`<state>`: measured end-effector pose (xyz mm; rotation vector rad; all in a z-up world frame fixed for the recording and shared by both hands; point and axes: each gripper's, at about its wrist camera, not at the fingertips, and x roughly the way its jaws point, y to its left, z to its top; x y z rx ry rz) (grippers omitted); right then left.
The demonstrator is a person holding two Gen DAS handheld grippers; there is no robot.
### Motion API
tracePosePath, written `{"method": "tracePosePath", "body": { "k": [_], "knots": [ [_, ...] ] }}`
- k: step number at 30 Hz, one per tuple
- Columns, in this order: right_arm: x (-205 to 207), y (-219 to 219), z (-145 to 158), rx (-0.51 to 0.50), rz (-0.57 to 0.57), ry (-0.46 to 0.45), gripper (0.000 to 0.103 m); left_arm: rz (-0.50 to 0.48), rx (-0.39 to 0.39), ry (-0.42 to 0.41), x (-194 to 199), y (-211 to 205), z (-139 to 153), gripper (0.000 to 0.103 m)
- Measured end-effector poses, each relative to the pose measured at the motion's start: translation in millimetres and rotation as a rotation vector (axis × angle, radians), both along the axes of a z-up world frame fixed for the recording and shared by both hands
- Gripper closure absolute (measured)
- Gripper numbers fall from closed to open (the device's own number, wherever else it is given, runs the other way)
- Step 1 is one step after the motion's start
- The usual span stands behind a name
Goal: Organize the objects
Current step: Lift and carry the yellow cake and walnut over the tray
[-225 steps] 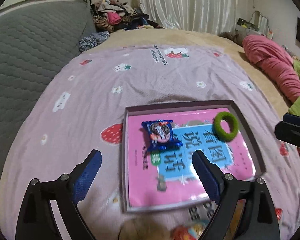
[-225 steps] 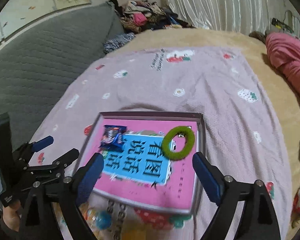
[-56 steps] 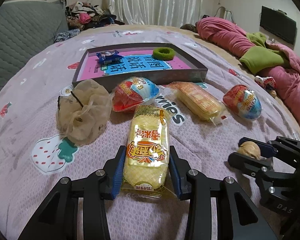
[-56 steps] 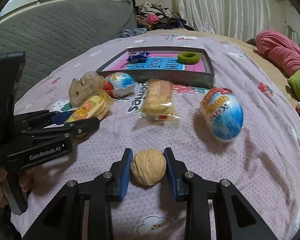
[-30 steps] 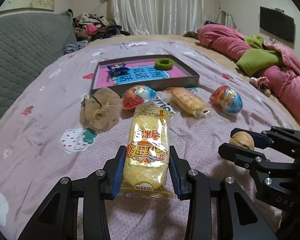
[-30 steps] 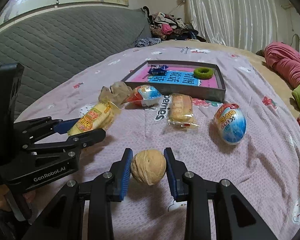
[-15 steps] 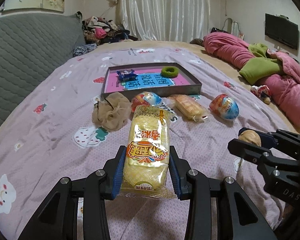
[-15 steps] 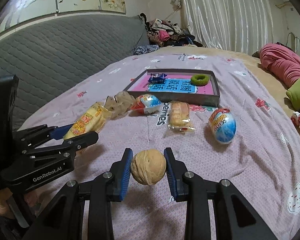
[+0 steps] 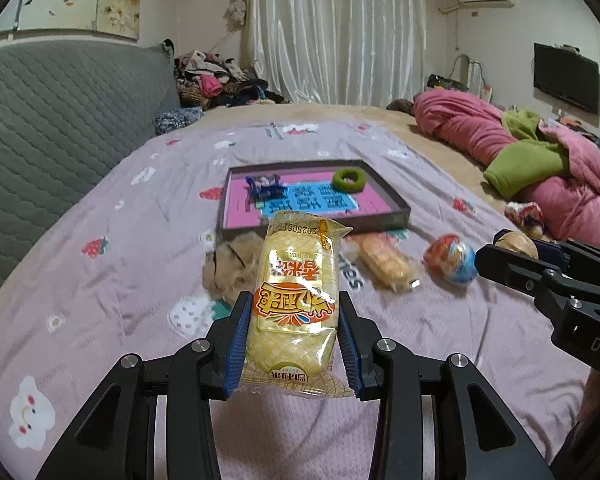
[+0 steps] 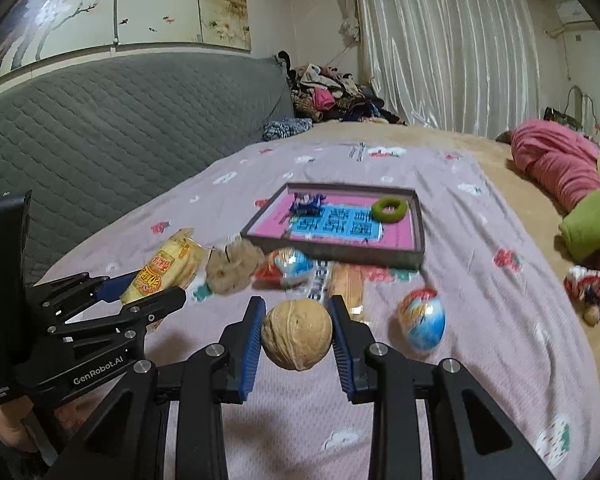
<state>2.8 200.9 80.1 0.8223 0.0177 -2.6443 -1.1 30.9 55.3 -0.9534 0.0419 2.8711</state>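
Observation:
My left gripper is shut on a yellow snack packet and holds it above the bed; the packet also shows in the right wrist view. My right gripper is shut on a walnut, also lifted; the walnut shows in the left wrist view. Ahead lies a shallow grey tray with a pink-and-blue book, a blue cookie pack and a green ring. In front of the tray lie a beige scrunchie, an orange bread packet and a red-blue egg toy.
A purple blanket covers the bed. A grey quilted headboard runs along the left. Pink and green bedding is piled at the right. Another red-blue snack pack lies by the tray. Clothes are heaped at the back.
Both grippers have risen higher above the bed with their loads still held, so the tray and the loose items look smaller and farther off.

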Motion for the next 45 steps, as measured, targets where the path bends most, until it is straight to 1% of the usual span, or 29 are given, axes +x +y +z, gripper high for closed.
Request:
{"method": "tracePosePath", "body": {
  "k": [3,8,12,16,20,27,30,32,34,36,37,38,40,44,45],
  "knots": [
    [-8.8,-2.3,11.1,-0.006,0.001,0.022,0.070,-0.014,0.020,-0.007,-10.0,-2.8,10.7,0.061],
    [-27.3,-2.5,28.6,-0.027,-0.004,0.047,0.070,-0.004,0.019,0.002,-31.6,-4.8,27.3,0.061],
    [-44.3,-4.2,41.1,-0.031,0.000,0.060,0.070,0.003,0.034,0.001,-54.5,-6.5,38.6,0.061],
    [-64.4,-2.7,54.2,-0.055,-0.004,0.074,0.070,0.004,0.040,0.008,-81.8,-5.4,50.2,0.061],
    [-90.3,-0.2,67.1,-0.114,-0.012,0.079,0.070,0.005,0.027,0.031,-110.6,-2.1,61.0,0.061],
    [-128.6,-0.6,79.9,-0.120,-0.032,0.109,0.070,0.020,0.016,0.027,-166.2,-2.4,67.3,0.061],
    [-145.7,0.3,82.3,-0.138,-0.045,0.122,0.070,0.038,0.041,0.024,-191.7,-6.5,70.6,0.061],
    [-158.2,1.1,82.8,-0.144,-0.060,0.121,0.070,0.051,0.041,0.024,-208.3,-8.1,70.7,0.061],
    [-173.5,0.9,80.5,-0.146,-0.072,0.117,0.070,0.050,0.035,0.023,-224.9,-7.4,69.0,0.061],
    [-195.7,-2.9,73.7,-0.124,-0.092,0.089,0.070,0.075,0.023,0.033,-241.2,-7.3,64.7,0.061],
    [-203.5,-3.9,69.8,-0.119,-0.103,0.091,0.070,0.078,0.034,0.036,-247.5,-8.0,61.3,0.061],
    [-213.4,-5.3,61.9,-0.115,-0.123,0.088,0.070,0.080,0.040,0.029,-254.9,-8.2,55.4,0.061],
    [-224.4,-7.7,48.6,-0.107,-0.140,0.078,0.070,0.085,0.024,0.022,-265.4,-6.4,42.3,0.061],
    [-248.7,-15.9,10.8,-0.023,-0.158,0.039,0.070,0.075,-0.032,-0.025,-283.5,-4.4,3.5,0.061],
    [-252.3,-15.8,3.8,-0.013,-0.161,0.025,0.070,0.076,-0.034,-0.043,-289.2,-5.8,-6.6,0.061]
  ]
}}
